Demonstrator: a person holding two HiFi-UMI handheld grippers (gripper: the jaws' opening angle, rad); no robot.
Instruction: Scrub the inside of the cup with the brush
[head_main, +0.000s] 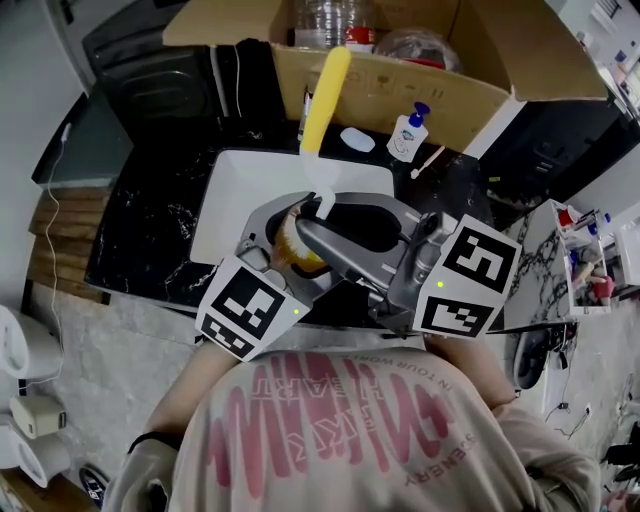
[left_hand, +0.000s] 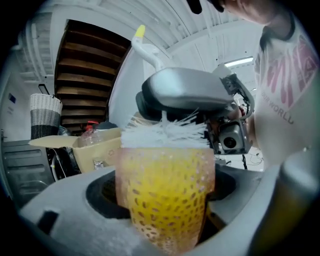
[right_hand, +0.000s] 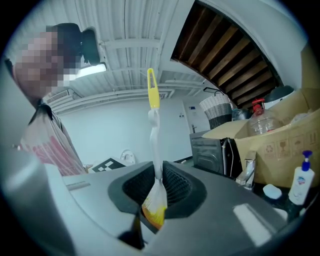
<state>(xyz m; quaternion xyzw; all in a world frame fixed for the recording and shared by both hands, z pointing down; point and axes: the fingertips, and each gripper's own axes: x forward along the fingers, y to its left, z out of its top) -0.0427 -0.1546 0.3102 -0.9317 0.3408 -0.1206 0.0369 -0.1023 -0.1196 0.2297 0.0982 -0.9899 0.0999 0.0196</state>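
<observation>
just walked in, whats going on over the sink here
A person is working two handheld grippers above the white sink. The left gripper is clamped on a translucent yellow cup. The right gripper is clamped on a long brush with a yellow-tipped handle. The brush's white bristles sit at the cup's mouth, so scrubbing looks under way or about to start.

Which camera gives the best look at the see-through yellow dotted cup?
The left gripper view: the see-through yellow dotted cup fills its middle, with the brush's white bristles at its rim. The head view shows only an orange sliver of it; the right gripper view, a small yellow patch.
</observation>
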